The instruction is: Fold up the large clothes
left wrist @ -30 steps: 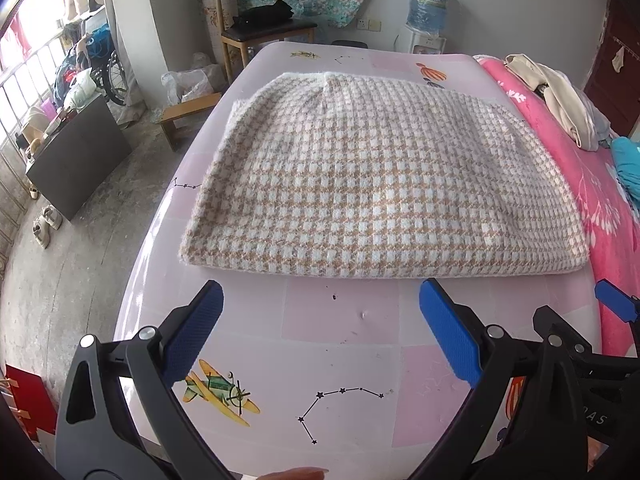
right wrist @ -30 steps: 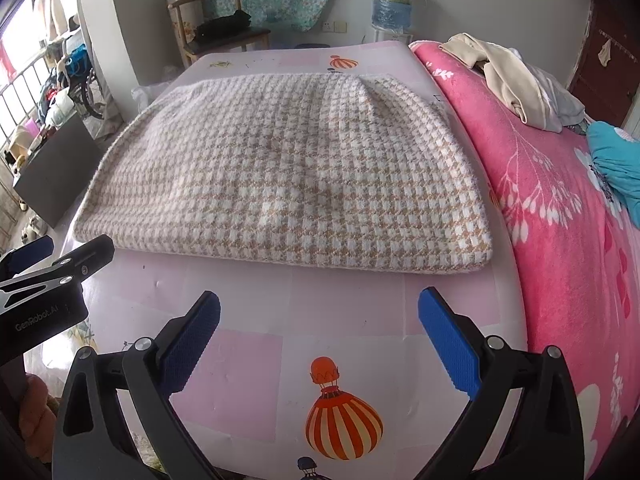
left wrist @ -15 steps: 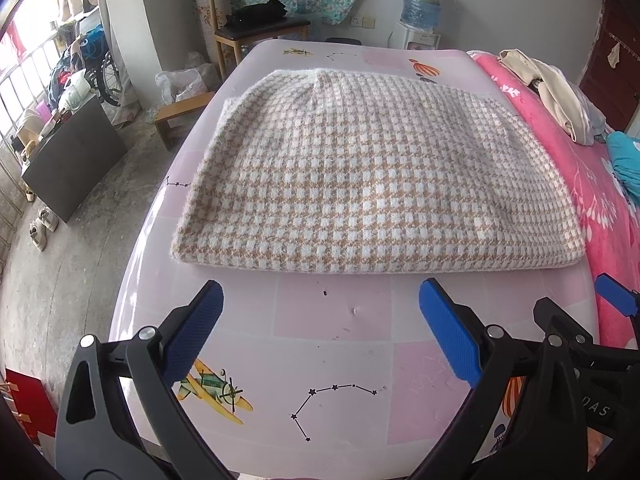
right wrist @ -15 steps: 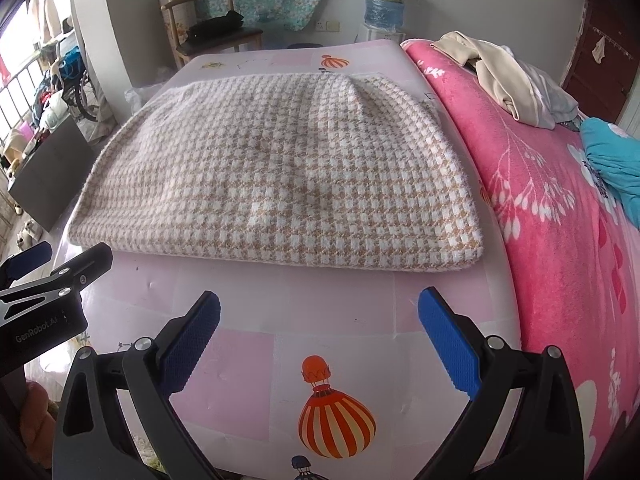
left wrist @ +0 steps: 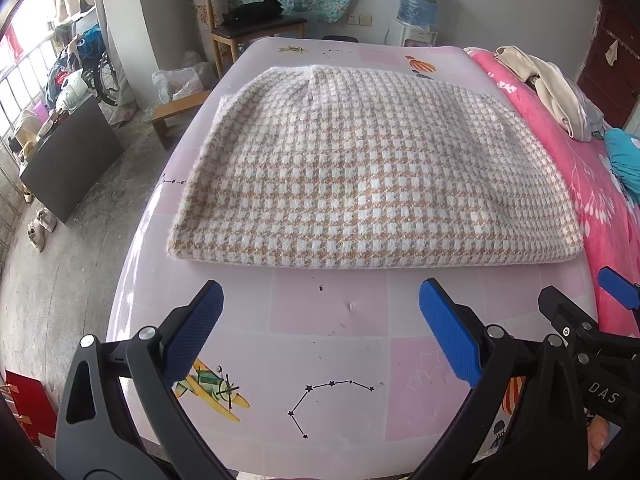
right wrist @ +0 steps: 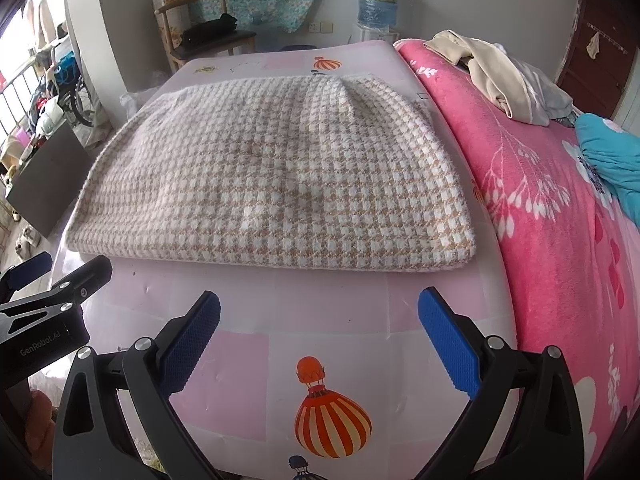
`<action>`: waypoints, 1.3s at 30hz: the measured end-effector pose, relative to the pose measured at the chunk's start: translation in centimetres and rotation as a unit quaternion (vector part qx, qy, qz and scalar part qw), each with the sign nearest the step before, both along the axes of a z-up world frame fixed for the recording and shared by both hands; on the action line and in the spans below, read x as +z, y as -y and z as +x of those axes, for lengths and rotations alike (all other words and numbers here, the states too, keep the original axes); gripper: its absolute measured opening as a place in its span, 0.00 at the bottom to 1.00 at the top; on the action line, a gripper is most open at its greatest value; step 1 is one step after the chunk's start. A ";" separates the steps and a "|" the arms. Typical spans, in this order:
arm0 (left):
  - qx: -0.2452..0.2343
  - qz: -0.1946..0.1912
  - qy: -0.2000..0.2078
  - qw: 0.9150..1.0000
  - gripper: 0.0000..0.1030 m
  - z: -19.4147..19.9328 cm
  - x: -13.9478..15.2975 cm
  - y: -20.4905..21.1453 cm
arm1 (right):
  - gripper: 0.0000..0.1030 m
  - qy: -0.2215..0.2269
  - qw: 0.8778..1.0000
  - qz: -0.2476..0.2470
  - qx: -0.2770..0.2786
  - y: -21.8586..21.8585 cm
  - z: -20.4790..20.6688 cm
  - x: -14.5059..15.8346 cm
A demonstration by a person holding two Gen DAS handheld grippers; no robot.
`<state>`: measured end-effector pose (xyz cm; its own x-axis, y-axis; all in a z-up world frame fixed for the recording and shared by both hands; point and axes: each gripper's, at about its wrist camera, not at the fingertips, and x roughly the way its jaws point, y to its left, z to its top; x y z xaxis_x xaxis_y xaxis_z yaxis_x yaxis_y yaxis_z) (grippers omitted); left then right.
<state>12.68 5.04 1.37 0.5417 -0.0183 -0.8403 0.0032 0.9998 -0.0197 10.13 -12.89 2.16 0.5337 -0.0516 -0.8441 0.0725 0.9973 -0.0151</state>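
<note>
While both grippers gape empty, the folded garment (left wrist: 372,176) lies flat.

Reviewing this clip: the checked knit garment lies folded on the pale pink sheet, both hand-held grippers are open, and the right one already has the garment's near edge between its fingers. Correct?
Not quite. In the right wrist view the right hand-held gripper is open but empty, short of the checked knit garment, with bare pale pink sheet between them. The garment does lie folded, and the left hand-held gripper is open too.

The folded garment (left wrist: 372,184) was a fuzzy, thick woven check cloth. The pink cover (left wrist: 328,312) under it looked smooth and slightly glossy, the pink blanket (right wrist: 552,232) plush. Gripper pads (right wrist: 448,344) showed dimpled blue rubber.
</note>
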 end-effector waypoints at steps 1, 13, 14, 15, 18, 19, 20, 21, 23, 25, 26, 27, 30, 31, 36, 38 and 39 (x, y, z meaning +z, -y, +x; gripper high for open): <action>-0.001 0.000 0.000 1.000 0.92 0.0 0.0 0.1 | 0.94 0.000 1.000 0.000 -0.001 0.1 0.0 0.0; -0.007 0.004 -0.007 1.000 0.92 0.1 -0.3 0.4 | 0.94 0.002 1.000 0.004 -0.003 0.3 0.2 0.2; -0.007 0.004 -0.008 1.000 0.92 0.1 -0.3 0.4 | 0.94 0.002 1.000 0.004 -0.003 0.3 0.2 0.2; -0.007 0.004 -0.008 1.000 0.92 0.1 -0.3 0.5 | 0.94 0.001 1.000 0.004 -0.003 0.3 0.2 0.2; -0.007 0.004 -0.008 1.000 0.92 0.1 -0.3 0.5 | 0.94 0.001 1.000 0.004 -0.003 0.3 0.2 0.3; -0.007 0.004 -0.008 1.000 0.92 0.1 -0.3 0.5 | 0.94 0.002 1.000 0.004 -0.003 0.3 0.2 0.3; -0.007 0.004 -0.008 1.000 0.92 0.0 -0.3 0.5 | 0.94 0.002 1.000 0.004 -0.003 0.3 0.2 0.3; -0.007 0.004 -0.008 1.000 0.92 0.1 -0.3 0.5 | 0.94 0.002 1.000 0.004 -0.003 0.3 0.2 0.3; -0.007 0.004 -0.007 1.000 0.92 0.0 -0.3 0.5 | 0.94 0.001 1.000 0.004 -0.003 0.2 0.2 0.3; -0.007 0.004 -0.007 1.000 0.92 0.1 -0.3 0.5 | 0.94 0.001 1.000 0.004 -0.003 0.2 0.2 0.3; -0.007 0.004 -0.007 1.000 0.92 0.1 -0.3 0.5 | 0.94 0.001 1.000 0.004 -0.003 0.2 0.3 0.3; -0.007 0.003 -0.007 1.000 0.92 0.1 -0.2 0.5 | 0.94 0.001 1.000 0.004 -0.003 0.2 0.2 0.3; -0.007 0.003 -0.007 1.000 0.92 0.1 -0.2 0.5 | 0.94 0.002 1.000 0.004 -0.003 0.1 0.3 0.3; -0.007 0.003 -0.007 1.000 0.92 0.1 -0.2 0.5 | 0.94 0.001 1.000 0.004 -0.003 0.1 0.3 0.3; -0.006 0.003 -0.007 1.000 0.92 0.1 -0.2 0.4 | 0.94 0.001 1.000 0.001 0.001 0.1 0.5 0.2; -0.007 0.003 -0.007 1.000 0.92 0.1 -0.2 0.4 | 0.94 0.000 1.000 0.001 0.001 0.0 0.5 0.2; -0.007 0.003 -0.006 1.000 0.92 0.1 -0.2 0.4 | 0.94 0.000 1.000 0.001 0.001 0.0 0.4 0.2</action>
